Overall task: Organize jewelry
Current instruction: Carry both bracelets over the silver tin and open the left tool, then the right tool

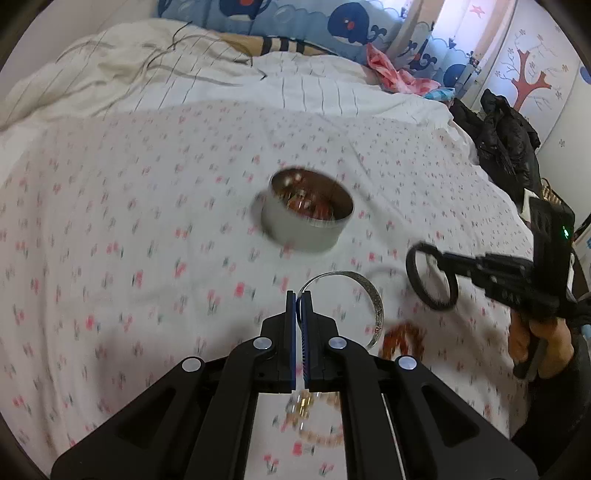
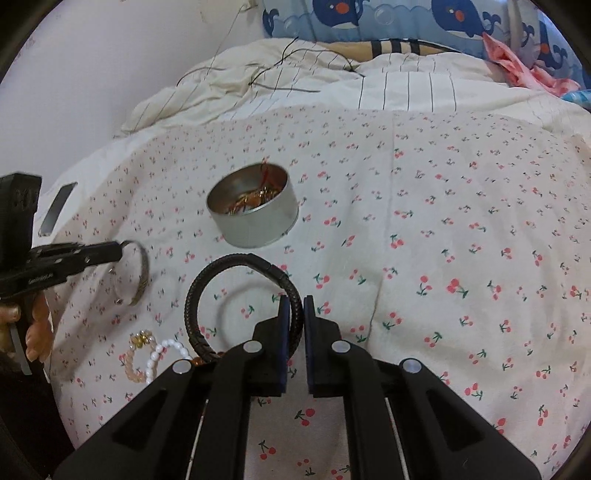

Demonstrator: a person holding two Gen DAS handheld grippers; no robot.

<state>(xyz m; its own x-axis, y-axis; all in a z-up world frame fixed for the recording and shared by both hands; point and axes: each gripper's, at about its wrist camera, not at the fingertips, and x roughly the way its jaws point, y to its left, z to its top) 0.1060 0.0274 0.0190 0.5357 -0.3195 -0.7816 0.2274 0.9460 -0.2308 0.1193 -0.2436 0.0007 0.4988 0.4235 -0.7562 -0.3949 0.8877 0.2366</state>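
In the left wrist view, the left tool (image 1: 299,299) was clenched on a silver bangle (image 1: 371,299), held clear of the cherry-print bedsheet (image 1: 129,221). Beyond it a round metal tin (image 1: 295,229) sat on the bed with jewelry inside, and the right tool (image 1: 448,264) gripped a black braided bracelet (image 1: 415,277).

In the right wrist view, the right tool (image 2: 293,306) pinched the black braided bracelet (image 2: 207,280) between its fingers. Beaded bracelets (image 2: 147,354) lay on the sheet at lower left, near the left tool (image 2: 118,251).

On the bedsheet (image 2: 443,221), the tin (image 2: 253,210) sits beyond the bead bracelets (image 2: 147,356), pillows (image 2: 369,18) behind.
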